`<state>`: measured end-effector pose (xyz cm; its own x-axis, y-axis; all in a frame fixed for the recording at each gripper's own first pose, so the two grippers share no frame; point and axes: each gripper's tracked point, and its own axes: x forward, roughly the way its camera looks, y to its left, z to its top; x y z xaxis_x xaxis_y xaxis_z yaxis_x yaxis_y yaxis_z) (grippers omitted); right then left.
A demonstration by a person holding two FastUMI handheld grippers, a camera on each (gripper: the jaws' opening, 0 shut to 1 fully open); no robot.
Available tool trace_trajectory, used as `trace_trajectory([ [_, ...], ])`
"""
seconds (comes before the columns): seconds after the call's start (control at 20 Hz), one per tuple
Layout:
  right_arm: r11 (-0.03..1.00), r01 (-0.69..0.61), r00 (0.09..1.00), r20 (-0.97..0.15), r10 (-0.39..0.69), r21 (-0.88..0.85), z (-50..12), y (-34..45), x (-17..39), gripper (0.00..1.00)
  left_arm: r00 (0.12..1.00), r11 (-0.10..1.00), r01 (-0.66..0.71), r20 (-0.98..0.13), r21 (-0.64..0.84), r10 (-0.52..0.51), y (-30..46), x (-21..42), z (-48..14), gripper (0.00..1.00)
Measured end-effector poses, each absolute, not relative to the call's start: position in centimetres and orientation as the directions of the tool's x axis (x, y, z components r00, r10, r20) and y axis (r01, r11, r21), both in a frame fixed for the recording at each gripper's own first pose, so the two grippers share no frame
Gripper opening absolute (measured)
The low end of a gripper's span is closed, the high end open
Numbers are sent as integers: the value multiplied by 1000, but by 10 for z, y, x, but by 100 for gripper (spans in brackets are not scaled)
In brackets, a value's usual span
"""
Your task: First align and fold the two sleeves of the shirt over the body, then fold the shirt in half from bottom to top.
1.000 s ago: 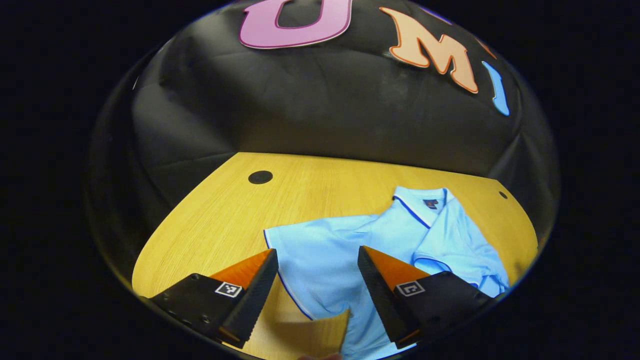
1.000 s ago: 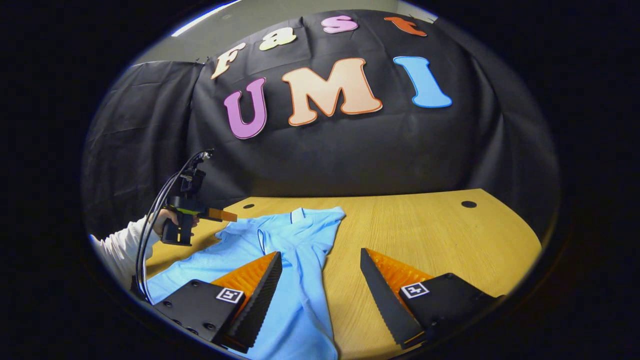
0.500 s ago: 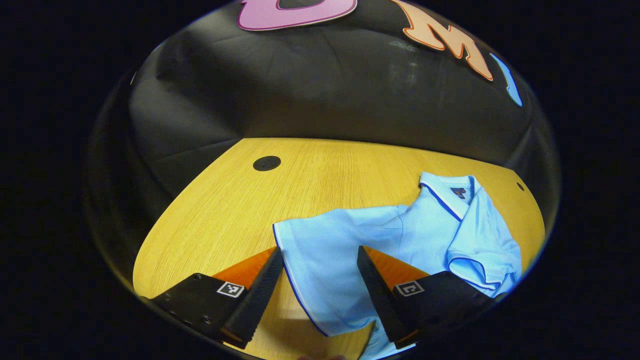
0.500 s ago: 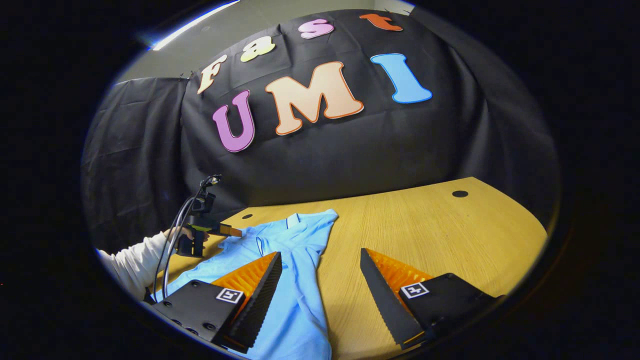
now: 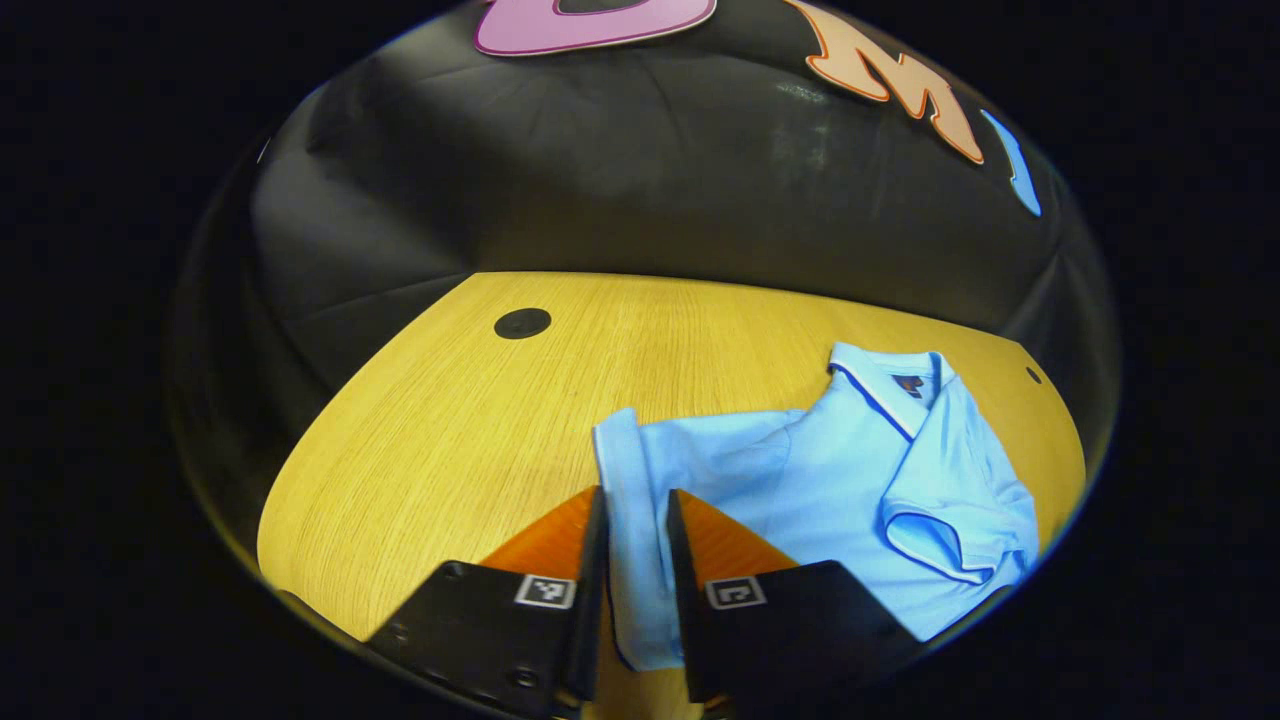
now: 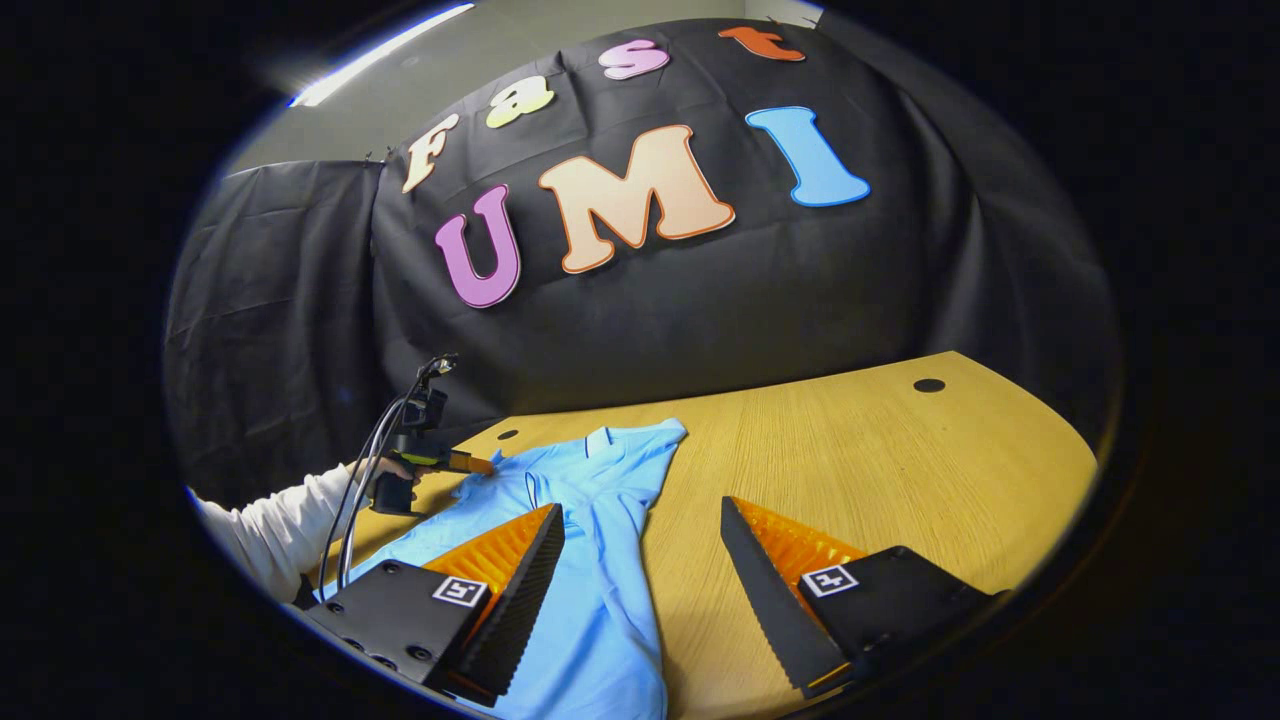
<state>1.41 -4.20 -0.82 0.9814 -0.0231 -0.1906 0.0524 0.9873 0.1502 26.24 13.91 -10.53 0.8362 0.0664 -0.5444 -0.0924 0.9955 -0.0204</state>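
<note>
- Light blue shirt (image 5: pixel 800 480) lying on the wooden table (image 5: pixel 450 440), collar (image 5: pixel 880 375) toward the far edge by the black cloth wall.
- Left gripper (image 5: pixel 632 560) fingers narrow, pinched on the left sleeve (image 5: pixel 635 500); sleeve cloth bunched between both fingers, hem poking out near the bottom.
- Other sleeve (image 5: pixel 950 520) already folded over the body, dark-trimmed cuff facing up.
- Round black hole (image 5: pixel 522 323) in the table near the far left corner, well apart from the shirt.
- Right gripper (image 6: pixel 640 570) fingers wide, holding nothing, hovering over the shirt's lower part and bare table beside it.
- In the right gripper view, left gripper (image 6: pixel 478 465) seen farther off at the shirt's far side, held by a hand (image 6: pixel 385 470) in a white sleeve (image 6: pixel 270 525), cables trailing from it.
</note>
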Motion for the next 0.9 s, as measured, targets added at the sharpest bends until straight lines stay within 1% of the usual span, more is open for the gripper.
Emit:
trace_trajectory([
  [0.05,987,49,981,-191,-19,153,-8,-42,14,98,840,995,-88,-539,-36,55,136,263,-104,25],
  [0.1,987,45,981,-191,-15,155,-8,-41,13,98,843,994,-95,-534,-47,56,136,263,-105,7],
  [0.15,987,42,982,-190,-11,156,-8,-41,13,98,846,994,-98,-531,-54,55,136,264,-105,1],
  [0.3,987,39,982,-187,-10,153,-8,-39,14,98,851,989,-114,-522,-89,52,136,265,-102,0],
  [0.5,988,45,982,-186,-17,146,-8,-43,14,98,856,987,-88,-517,-135,6,124,262,-94,0],
  [0.7,989,43,982,-190,-16,142,-9,-43,11,97,891,985,-30,-451,-168,-50,97,261,-53,0],
  [0.9,990,42,980,-197,-14,138,-13,-44,12,98,908,984,63,-400,-164,-125,44,255,-12,0],
])
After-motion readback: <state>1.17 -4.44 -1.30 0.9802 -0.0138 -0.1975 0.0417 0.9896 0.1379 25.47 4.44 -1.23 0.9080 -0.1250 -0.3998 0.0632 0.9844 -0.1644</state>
